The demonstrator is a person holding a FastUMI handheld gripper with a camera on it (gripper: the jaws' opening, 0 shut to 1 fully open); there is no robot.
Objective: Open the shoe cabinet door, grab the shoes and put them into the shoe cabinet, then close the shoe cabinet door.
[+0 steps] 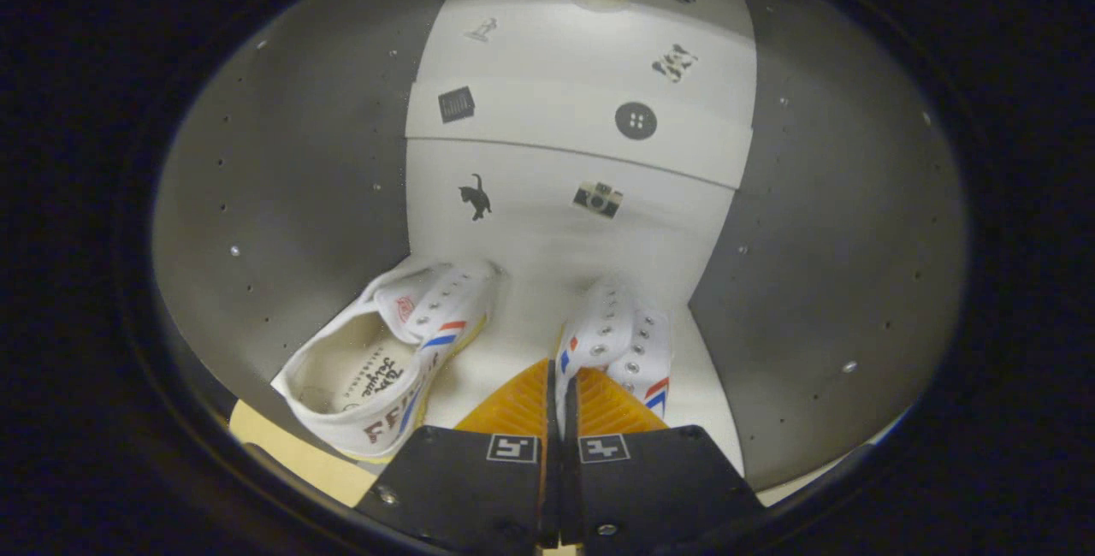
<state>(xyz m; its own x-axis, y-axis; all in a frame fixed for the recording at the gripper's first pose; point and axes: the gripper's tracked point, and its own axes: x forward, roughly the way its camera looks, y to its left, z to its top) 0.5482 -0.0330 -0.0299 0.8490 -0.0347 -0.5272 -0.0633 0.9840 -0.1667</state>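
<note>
A: Two shoes were inside the shoe cabinet (282,197). The left shoe (389,359) lay on the cabinet floor near the left wall, tilted, its opening facing the camera, toe end toward the back panel.

B: And the other one?

A: The right shoe (620,338) sat just ahead of the gripper (561,385), toe pointing at the back panel. Its near edge ran down into the slit between the fingers.

B: Claw state?

A: Nearly closed, only a thin gap between the fingers. A strip of the right shoe's upper sat pinched in that gap, both fingers pressed on it, so it had hold of that shoe.

B: Were the shoes touching?

A: No, apart, with bare white floor between them.

B: Anything else in there?

A: The back panel (547,222) was white, stepped in bands, with small stickers: a cat sticker (476,197), a camera sticker (598,198), a button sticker (636,121), a dark square sticker (456,103). Higher ones were too blurred to tell. The grey side walls had rows of small holes.

B: Door?

A: Couldn't tell.
</note>
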